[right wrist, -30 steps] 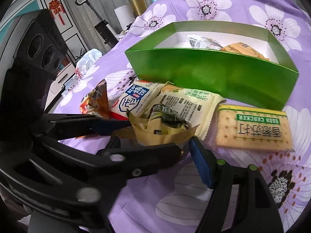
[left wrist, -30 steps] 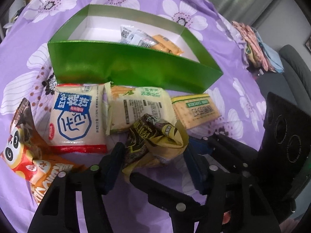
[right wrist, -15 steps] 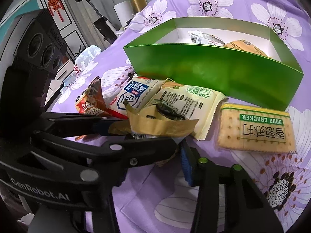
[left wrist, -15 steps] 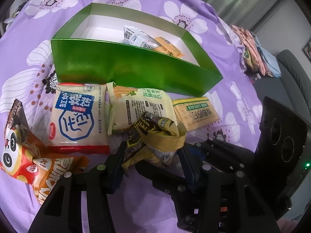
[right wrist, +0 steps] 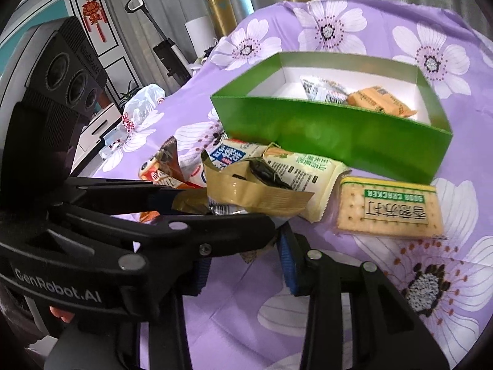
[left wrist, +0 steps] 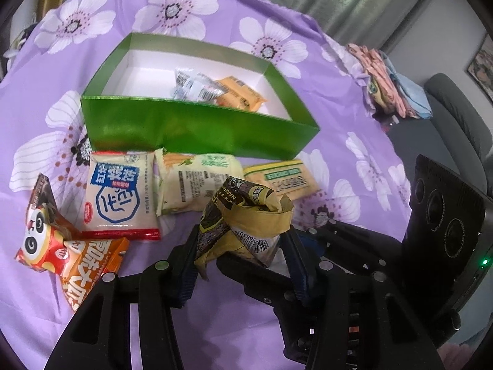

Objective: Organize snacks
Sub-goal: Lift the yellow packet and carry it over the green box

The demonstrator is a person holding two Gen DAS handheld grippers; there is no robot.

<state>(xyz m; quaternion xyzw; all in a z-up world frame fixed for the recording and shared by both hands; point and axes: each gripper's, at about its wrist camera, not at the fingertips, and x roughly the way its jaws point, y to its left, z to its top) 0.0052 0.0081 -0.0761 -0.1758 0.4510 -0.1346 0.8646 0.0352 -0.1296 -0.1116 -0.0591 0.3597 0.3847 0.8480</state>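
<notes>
Left wrist view: low and close behind its own jaws, facing the green box (left wrist: 197,129) beyond them. Right wrist view: equally close, same heading, the left gripper (right wrist: 197,203) crossing ahead. Shared: box, snack packets, purple cloth (left wrist: 348,117).

black plastic left gripper (left wrist: 240,265) with blue pads, silver screws, seemingly "genrobot.ai" lettering
</notes>
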